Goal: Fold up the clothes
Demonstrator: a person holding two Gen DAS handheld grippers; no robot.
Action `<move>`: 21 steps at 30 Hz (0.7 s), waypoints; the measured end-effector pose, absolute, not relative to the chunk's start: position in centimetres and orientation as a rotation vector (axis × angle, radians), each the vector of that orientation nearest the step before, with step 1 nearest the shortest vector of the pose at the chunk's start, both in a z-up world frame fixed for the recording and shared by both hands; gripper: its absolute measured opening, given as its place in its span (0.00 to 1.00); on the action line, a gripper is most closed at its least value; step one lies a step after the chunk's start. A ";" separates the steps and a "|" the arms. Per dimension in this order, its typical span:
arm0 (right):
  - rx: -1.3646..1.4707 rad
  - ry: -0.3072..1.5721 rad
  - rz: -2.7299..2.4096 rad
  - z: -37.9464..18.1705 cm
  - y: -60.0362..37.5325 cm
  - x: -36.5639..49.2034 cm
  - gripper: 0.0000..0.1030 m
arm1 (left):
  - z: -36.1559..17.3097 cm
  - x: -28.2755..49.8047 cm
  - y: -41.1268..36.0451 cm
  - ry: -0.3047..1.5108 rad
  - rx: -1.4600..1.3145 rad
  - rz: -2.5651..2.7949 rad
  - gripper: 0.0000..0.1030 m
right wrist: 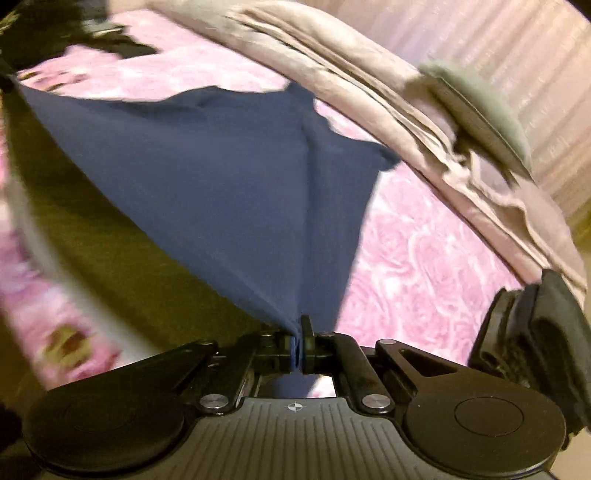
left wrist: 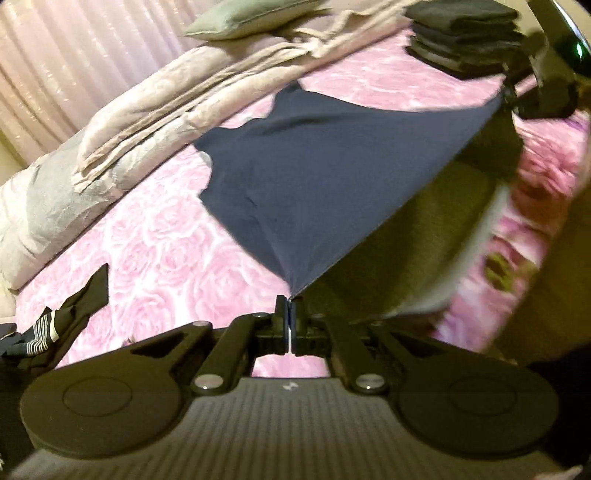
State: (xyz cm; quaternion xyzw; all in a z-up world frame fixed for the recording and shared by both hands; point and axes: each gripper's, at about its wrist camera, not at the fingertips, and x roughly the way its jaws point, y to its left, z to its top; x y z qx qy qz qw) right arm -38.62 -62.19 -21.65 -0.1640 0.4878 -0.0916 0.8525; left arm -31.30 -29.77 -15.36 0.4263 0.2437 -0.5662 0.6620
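Note:
A navy blue garment [left wrist: 314, 173] is stretched taut between my two grippers above a bed with a pink rose-print cover [left wrist: 159, 236]. My left gripper [left wrist: 290, 301] is shut on one corner of it. My right gripper [right wrist: 298, 325] is shut on another corner; it also shows at the far right of the left wrist view [left wrist: 508, 96]. The garment [right wrist: 221, 162] hangs slack at its far edge, which rests on the bed. A stack of folded dark clothes [left wrist: 461, 33] sits at the far end of the bed.
A crumpled beige-pink duvet [left wrist: 177, 110] and a grey-green pillow [left wrist: 240, 16] lie along the bed's far side by a pleated curtain [left wrist: 55, 66]. A dark striped garment [left wrist: 55, 321] lies at the left. An olive floor [left wrist: 424, 240] shows below the bed's edge.

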 end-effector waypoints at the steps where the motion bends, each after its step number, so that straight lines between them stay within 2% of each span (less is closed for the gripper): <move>1: -0.350 1.037 -0.166 -21.4 -61.0 -39.4 0.00 | -15.2 -31.7 -28.9 0.564 0.968 -1.283 0.00; 4: -0.361 1.069 -0.089 -20.8 -57.4 -41.7 0.00 | -16.5 -32.3 -26.6 0.653 0.979 -1.242 0.00; 9: -0.338 1.143 -0.063 -25.1 -54.0 -42.2 0.01 | -19.6 -32.3 -25.5 0.792 0.987 -1.194 0.00; 12: -0.367 1.144 -0.063 -25.7 -52.9 -41.9 0.01 | -19.6 -31.4 -25.2 0.815 0.958 -1.183 0.00; 13: -0.367 1.151 -0.060 -25.7 -52.8 -41.8 0.08 | -19.5 -31.0 -25.1 0.821 0.946 -1.181 0.00; 14: -0.364 1.157 -0.060 -25.6 -52.6 -41.8 0.23 | -19.3 -30.6 -25.0 0.827 0.933 -1.180 0.00; 15: -0.355 1.160 -0.069 -25.4 -52.5 -41.8 0.67 | -19.3 -30.1 -24.9 0.835 0.920 -1.177 0.00; 16: -0.346 1.159 -0.075 -25.1 -52.5 -41.8 0.87 | -19.2 -29.6 -25.0 0.839 0.905 -1.176 0.01; 21: -0.286 1.156 -0.116 -23.5 -53.3 -40.5 0.87 | -18.9 -26.5 -26.9 0.811 0.849 -1.199 0.08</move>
